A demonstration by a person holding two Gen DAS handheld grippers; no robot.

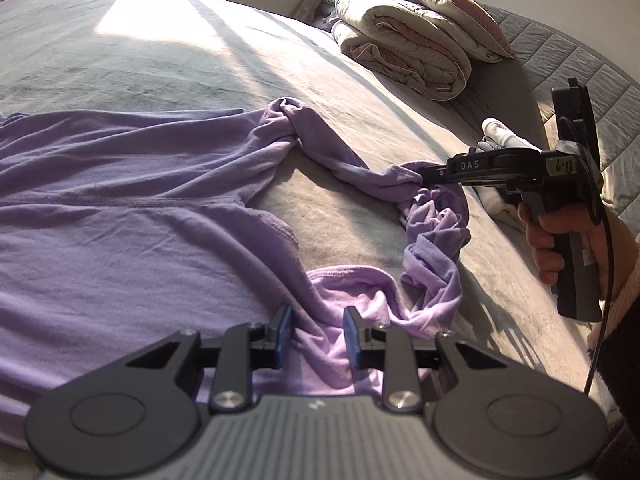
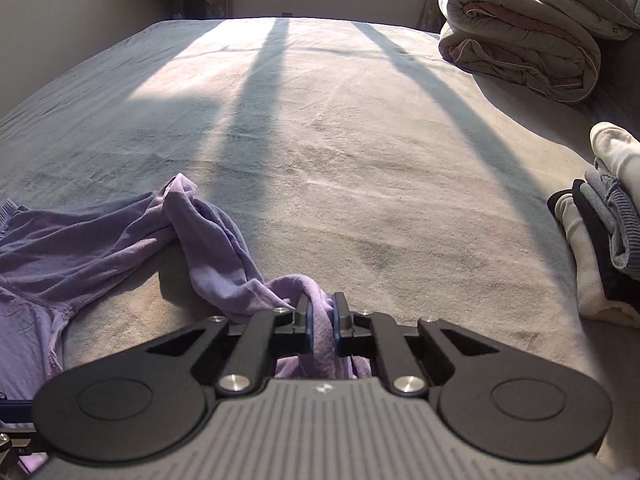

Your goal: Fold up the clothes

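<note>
Two tongs (image 1: 317, 330) (image 2: 321, 322) astride purple shirt (image 1: 120, 208).

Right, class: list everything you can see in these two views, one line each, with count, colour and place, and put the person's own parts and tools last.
Purple garment: one, lilac, spread over the left of the bed, its sleeve twisted towards the right.
Bed sheet: one, grey, covering the bed, striped with sunlight and shadow.
Folded duvet: one, beige with pink lining, far right corner of the bed.
Pillow: one, pinkish, lying on the duvet.
Stack of folded clothes: one pile, white, black and grey, right edge of the bed.
Left tongs: one, black with blue pads, open around bunched purple fabric.
Right tongs: one, black, closed on the sleeve.
Hand: one, gripping the right tool's handle.
</note>
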